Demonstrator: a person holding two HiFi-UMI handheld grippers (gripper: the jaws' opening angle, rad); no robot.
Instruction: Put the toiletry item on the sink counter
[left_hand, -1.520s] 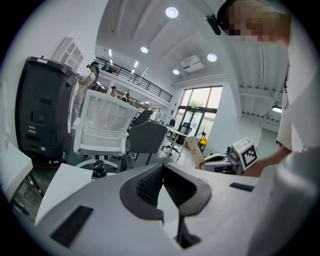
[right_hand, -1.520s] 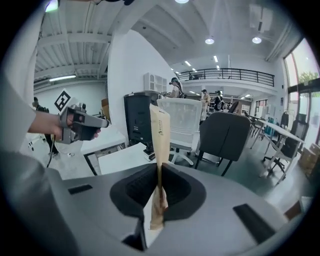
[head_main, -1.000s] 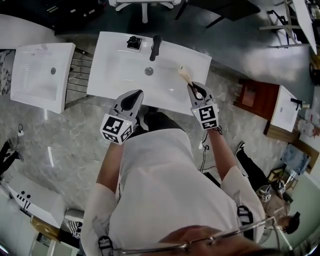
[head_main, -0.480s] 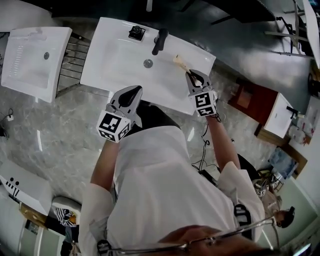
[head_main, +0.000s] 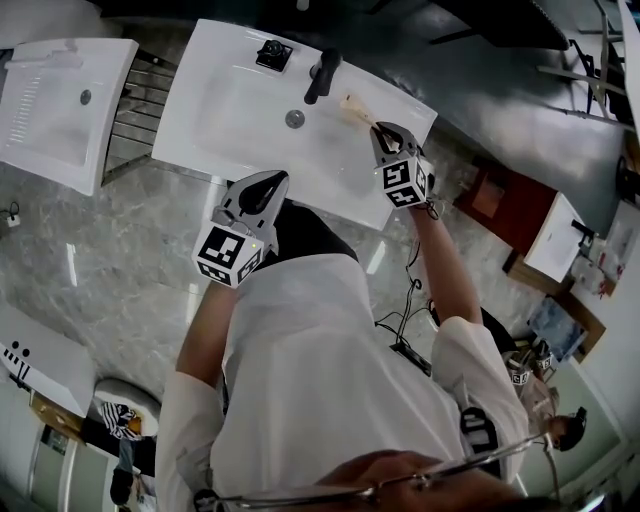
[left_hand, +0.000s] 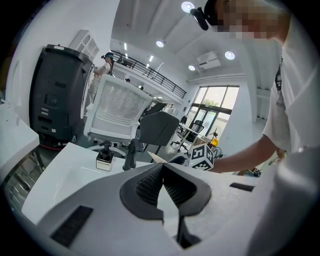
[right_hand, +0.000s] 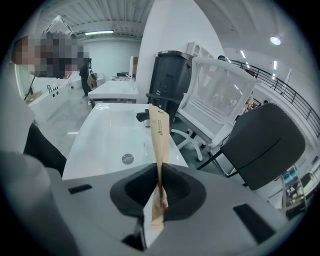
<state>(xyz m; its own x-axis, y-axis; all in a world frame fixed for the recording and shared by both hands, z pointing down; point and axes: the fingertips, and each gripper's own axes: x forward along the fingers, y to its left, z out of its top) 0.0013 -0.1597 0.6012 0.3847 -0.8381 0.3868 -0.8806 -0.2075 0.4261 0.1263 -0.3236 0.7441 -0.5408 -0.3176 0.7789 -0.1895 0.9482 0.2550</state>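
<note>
The toiletry item is a long, thin tan paper packet (right_hand: 159, 131). My right gripper (right_hand: 159, 172) is shut on its lower end, so it sticks out ahead of the jaws. In the head view the right gripper (head_main: 379, 130) holds the packet (head_main: 354, 108) over the right part of the white sink counter (head_main: 230, 125), just right of the black faucet (head_main: 322, 76) and the drain (head_main: 294, 118). The left gripper (head_main: 268, 183) hovers at the counter's front edge. In its own view the left gripper (left_hand: 163, 167) is shut, with nothing between its pads.
A small soap dispenser (head_main: 271, 52) stands at the counter's back, left of the faucet. A second white basin (head_main: 60, 100) lies to the left beyond a metal rack (head_main: 135, 115). A brown cabinet (head_main: 505, 200) stands to the right. Office chairs (right_hand: 260, 145) are behind the counter.
The right gripper has carried the packet from the counter's front right edge inward and down, close to the faucet. The left gripper has hardly shifted.
</note>
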